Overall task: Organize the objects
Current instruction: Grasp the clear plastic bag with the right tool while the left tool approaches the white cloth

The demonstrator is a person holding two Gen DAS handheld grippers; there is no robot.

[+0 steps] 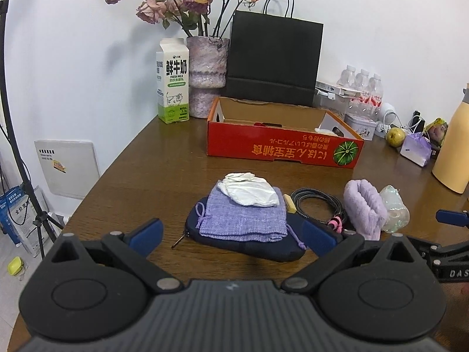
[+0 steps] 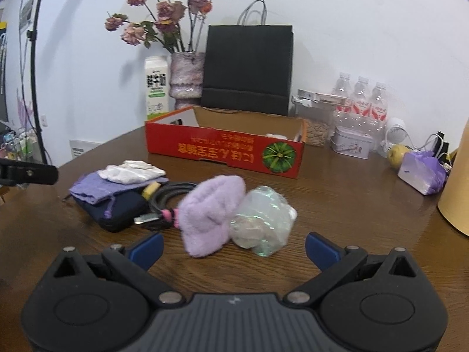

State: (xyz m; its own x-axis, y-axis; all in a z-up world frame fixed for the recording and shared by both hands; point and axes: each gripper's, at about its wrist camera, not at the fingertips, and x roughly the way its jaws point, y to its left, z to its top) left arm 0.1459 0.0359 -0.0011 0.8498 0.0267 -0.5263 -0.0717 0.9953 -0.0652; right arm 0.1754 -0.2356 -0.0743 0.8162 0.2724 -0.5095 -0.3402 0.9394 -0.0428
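A white crumpled cloth (image 1: 249,190) lies on a lilac drawstring pouch (image 1: 243,217), which rests on a navy zip case (image 1: 252,246). To their right sit a coiled black cable (image 1: 316,205), a fluffy purple band (image 1: 365,208) and a clear iridescent wrap (image 1: 394,208). My left gripper (image 1: 231,236) is open just short of the navy case, nothing between its fingers. My right gripper (image 2: 234,248) is open in front of the purple band (image 2: 209,214) and the clear wrap (image 2: 262,220). Behind them stands an open red cardboard box (image 1: 281,146).
A milk carton (image 1: 173,82), a vase of dried roses (image 1: 206,76) and a black paper bag (image 1: 274,58) stand at the back by the wall. Water bottles (image 2: 362,99), a small tin (image 2: 353,145), a pear (image 2: 397,152), a purple bag (image 2: 422,173) and a yellow jug (image 1: 454,149) crowd the right side.
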